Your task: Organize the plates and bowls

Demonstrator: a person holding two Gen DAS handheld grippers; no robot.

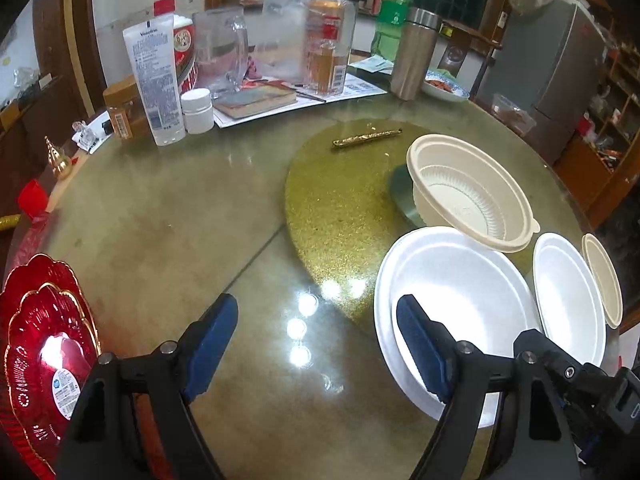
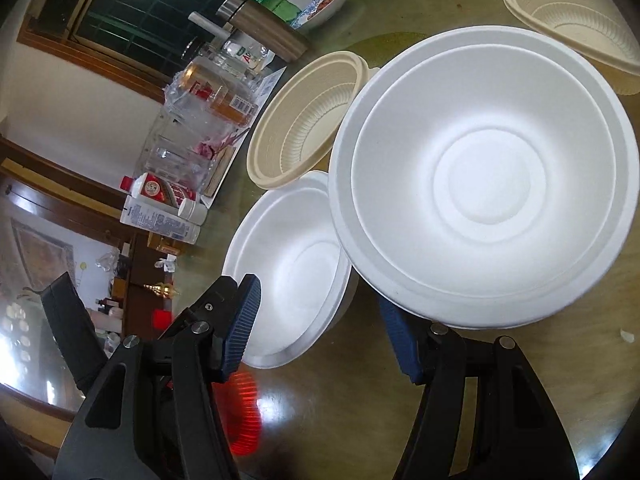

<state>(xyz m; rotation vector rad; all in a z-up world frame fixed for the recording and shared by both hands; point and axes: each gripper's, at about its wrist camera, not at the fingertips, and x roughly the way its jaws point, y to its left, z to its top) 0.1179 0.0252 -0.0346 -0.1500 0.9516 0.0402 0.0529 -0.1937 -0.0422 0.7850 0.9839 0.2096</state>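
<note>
Red plate (image 1: 44, 356): at 8 o'clock on the table (image 1: 160, 220), untouched.
Left gripper (image 1: 316, 344): jaws apart, holding nothing, above bare glass.
White bowls (image 1: 452, 304): at 4 o'clock, two nested.
Beige bowl (image 1: 472, 188): at 2 o'clock, tilted against them.
Right gripper (image 2: 316, 328): jaws apart, empty, between both white stacks.
Risk: nudging a white rim could tip the leaning beige bowl.

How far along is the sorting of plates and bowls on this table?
Barely begun. Nothing looks stacked: two white bowls and two beige bowls lie loose, and the red plate sits apart. Left gripper and right gripper are both open, holding nothing. All the grouping remains.
</note>
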